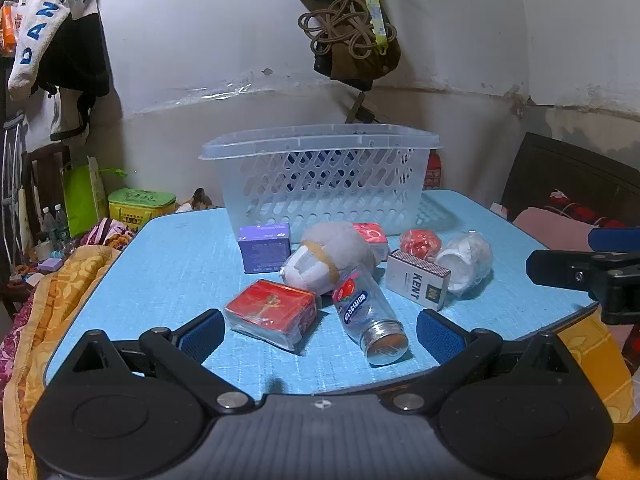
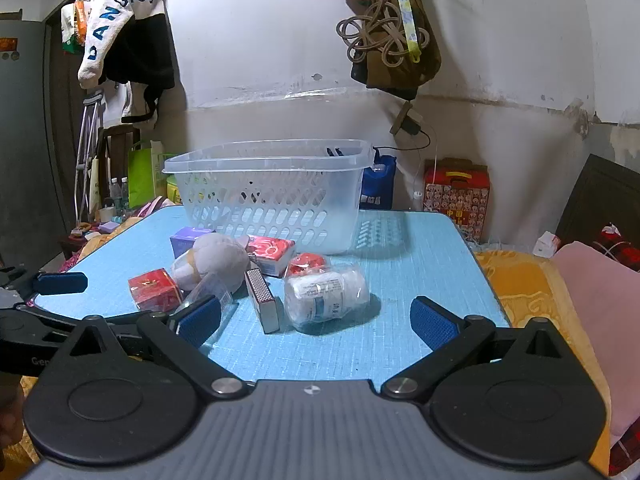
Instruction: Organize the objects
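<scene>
Two grippers, both spread wide and both carrying nothing, so you look to be right at the start. Your left gripper (image 1: 320, 334) hovers low at the near edge of the light blue table (image 1: 160, 272), its blue pads flanking the nearest items without touching either: the red cellophane-wrapped box (image 1: 270, 314) just ahead of the left pad, and the clear glass jar with the metal threaded neck (image 1: 370, 320) lying on its side, mouth toward you. Your right gripper (image 2: 316, 316) sits wide open too, lined up on the white plastic-wrapped bottle (image 2: 326, 296) lying just beyond its fingers, with the grey-and-white KENT matchbox (image 2: 264, 300) beside it.

Further out, the cluster stays tight: the grey and white plush toy (image 1: 328, 258) leans against the jar, the purple carton (image 1: 265, 248) sits to its left, a red-and-white patterned box (image 1: 370, 236) hides partly behind it, and a small red wrapped ball (image 1: 420, 243) rests beside the bottle. Behind them all stands the translucent white lattice basket (image 1: 320, 180), upright, and nothing shows through its lattice. That's surely your destination, set at the back so either hand can reach it.

My read: the box or the jar is the easy first grab on the left, the bottle on the right. Mind the jar, it could roll.
</scene>
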The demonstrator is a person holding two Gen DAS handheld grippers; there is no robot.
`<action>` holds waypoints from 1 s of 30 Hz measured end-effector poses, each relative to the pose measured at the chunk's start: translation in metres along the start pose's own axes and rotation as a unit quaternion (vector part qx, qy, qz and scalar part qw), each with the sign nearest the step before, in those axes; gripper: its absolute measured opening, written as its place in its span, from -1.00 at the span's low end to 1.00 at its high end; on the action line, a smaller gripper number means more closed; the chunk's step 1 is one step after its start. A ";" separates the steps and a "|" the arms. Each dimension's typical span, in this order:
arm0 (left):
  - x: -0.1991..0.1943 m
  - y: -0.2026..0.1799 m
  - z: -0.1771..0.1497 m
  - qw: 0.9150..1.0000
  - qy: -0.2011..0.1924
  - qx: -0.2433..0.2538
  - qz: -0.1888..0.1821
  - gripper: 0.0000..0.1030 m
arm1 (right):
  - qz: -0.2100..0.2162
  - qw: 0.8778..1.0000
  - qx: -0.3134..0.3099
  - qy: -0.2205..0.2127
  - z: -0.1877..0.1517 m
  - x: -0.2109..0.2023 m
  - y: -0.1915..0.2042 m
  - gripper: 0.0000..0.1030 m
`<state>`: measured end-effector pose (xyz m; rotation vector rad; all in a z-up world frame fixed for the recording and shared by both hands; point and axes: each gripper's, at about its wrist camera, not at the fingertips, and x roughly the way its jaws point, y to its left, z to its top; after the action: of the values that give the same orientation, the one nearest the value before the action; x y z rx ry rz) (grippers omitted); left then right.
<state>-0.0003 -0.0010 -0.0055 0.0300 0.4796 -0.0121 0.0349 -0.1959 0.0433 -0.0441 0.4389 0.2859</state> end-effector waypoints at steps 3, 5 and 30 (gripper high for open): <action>0.001 -0.001 0.000 1.000 0.002 0.001 -0.001 1.00 | 0.000 1.000 0.002 0.000 0.000 0.000 0.000 1.00; 0.002 -0.002 0.000 1.000 0.003 0.001 -0.003 1.00 | 0.000 1.000 0.002 0.001 -0.001 0.000 0.000 1.00; 0.004 -0.002 -0.002 1.000 0.007 0.000 -0.006 1.00 | -0.001 1.000 0.006 0.009 -0.001 0.001 -0.002 1.00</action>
<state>0.0020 -0.0027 -0.0092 0.0268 0.4934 -0.0235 0.0356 -0.1983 0.0419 -0.0355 0.4579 0.2809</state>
